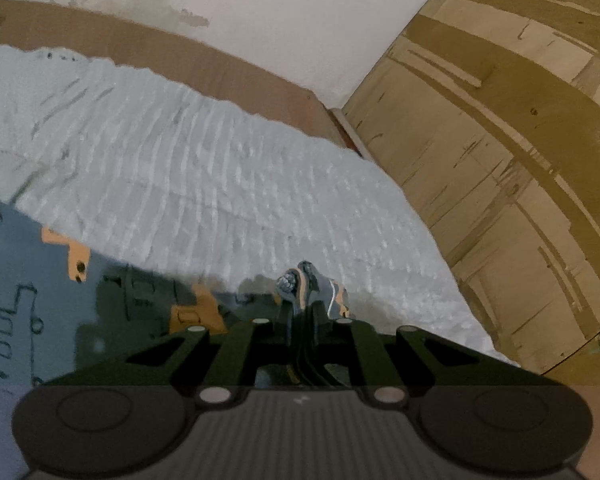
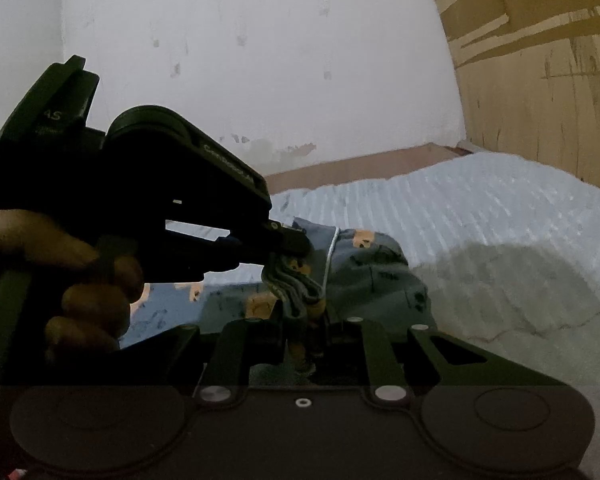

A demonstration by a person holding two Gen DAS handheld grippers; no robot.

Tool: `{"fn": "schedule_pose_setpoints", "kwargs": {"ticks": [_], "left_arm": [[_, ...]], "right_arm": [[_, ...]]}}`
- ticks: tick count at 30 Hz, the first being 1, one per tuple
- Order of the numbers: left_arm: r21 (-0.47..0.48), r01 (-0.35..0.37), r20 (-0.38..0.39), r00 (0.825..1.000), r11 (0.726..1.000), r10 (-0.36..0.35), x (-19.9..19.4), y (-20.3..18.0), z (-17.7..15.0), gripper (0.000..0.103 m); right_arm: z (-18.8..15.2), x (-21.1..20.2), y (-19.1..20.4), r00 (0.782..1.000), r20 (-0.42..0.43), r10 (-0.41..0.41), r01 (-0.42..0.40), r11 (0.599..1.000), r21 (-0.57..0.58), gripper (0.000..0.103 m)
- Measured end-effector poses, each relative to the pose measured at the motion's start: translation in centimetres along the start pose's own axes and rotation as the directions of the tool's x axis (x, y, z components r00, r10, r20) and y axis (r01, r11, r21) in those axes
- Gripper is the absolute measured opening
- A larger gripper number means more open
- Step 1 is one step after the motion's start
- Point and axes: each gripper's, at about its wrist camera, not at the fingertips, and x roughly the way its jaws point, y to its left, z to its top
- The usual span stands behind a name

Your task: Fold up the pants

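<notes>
The pants (image 1: 32, 300) are blue-grey with orange patches and dark line drawings. They lie on a pale ribbed bed cover (image 1: 220, 184). My left gripper (image 1: 302, 292) is shut on a bunched edge of the pants. In the right wrist view my right gripper (image 2: 306, 312) is shut on a gathered grey band of the pants (image 2: 380, 276). The left gripper (image 2: 296, 242) shows there too, held by a hand, pinching the same bunch just above and to the left of my right one.
A plywood panel (image 1: 500, 160) stands along the right side of the bed. A white wall (image 2: 260, 60) and a brown ledge (image 2: 360, 168) run behind it. The bed cover (image 2: 500, 220) stretches to the right.
</notes>
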Motion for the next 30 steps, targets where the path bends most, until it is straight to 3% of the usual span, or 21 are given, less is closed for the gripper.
{"fn": "schedule_pose_setpoints", "kwargs": {"ticks": [13, 30], "left_arm": [[0.063, -0.104, 0.058, 0.993, 0.993, 0.100, -7.7, 1.9, 2.5, 0.009], [-0.009, -0.216, 0.043, 0.975, 0.976, 0.217, -12.5, 10.7, 1.6, 0.009]], "right_arm": [[1.6, -2.6, 5.1, 0.991, 0.039, 0.128, -0.126, 0.990, -0.059, 0.018], [-0.7, -1.7, 12.6, 0.958, -0.083, 0.276, -0.286, 0.948, -0.137, 0.018]]}}
